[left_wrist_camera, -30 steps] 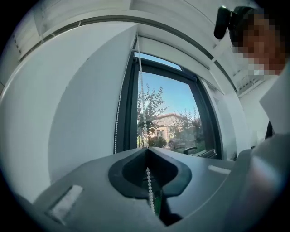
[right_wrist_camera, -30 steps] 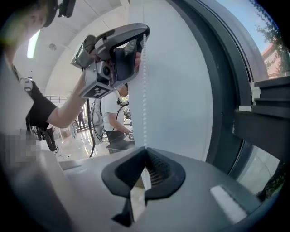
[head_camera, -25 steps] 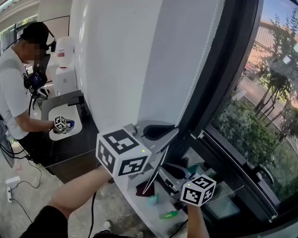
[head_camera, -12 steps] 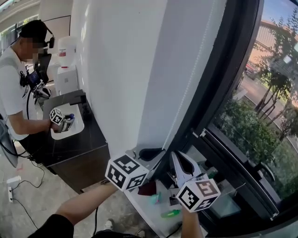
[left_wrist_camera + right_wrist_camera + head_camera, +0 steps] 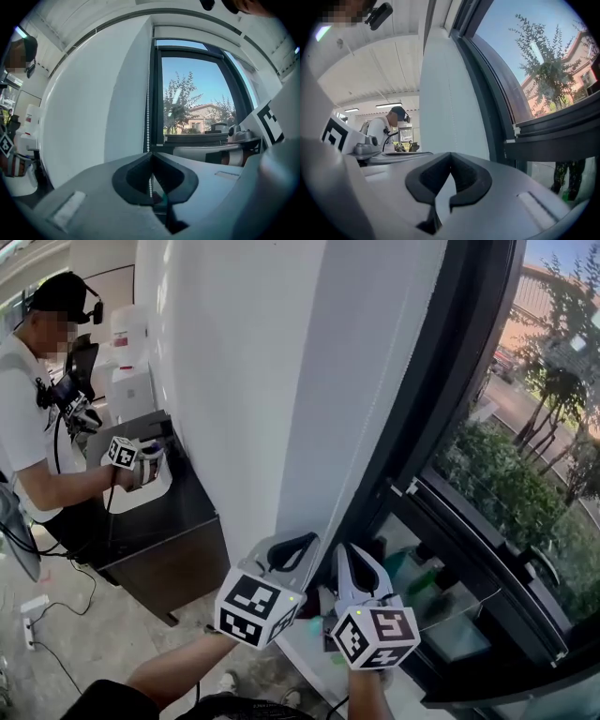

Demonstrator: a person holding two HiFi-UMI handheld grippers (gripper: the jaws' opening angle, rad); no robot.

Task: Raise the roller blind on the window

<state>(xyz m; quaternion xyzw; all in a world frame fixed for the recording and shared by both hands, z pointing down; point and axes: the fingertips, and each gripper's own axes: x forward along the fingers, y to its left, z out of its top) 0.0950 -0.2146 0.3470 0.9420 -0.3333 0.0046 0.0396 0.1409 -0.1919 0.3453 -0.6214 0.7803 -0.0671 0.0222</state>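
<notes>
Centre of the head view: white roller blind (image 5: 375,381), hanging flat over the left part of the window, lower end hidden behind both tongs. Along its right edge, a bead chain (image 5: 148,108), just beside the dark window frame (image 5: 455,381).

Left tongs (image 5: 150,157) at bottom centre of the head view, tips together on that chain. Right tongs (image 5: 449,157) just beside them on the right, just been closing, tips now met. A faint line of beads runs down to them in the right gripper view, grip on it not clear.

Tight room at the tongs: white wall to the left, frame to the right, sill below. Open run upward along the chain.

Left gripper view alone: the chain's rise toward the window top, the right tongs' body across the lower right. Right gripper view alone: ceiling lights far back.

Bottom right of the head view: a clear box (image 5: 450,615) on the sill, contents too blurred to name. Upper left: another person (image 5: 23,418) at a dark surface (image 5: 169,521).
</notes>
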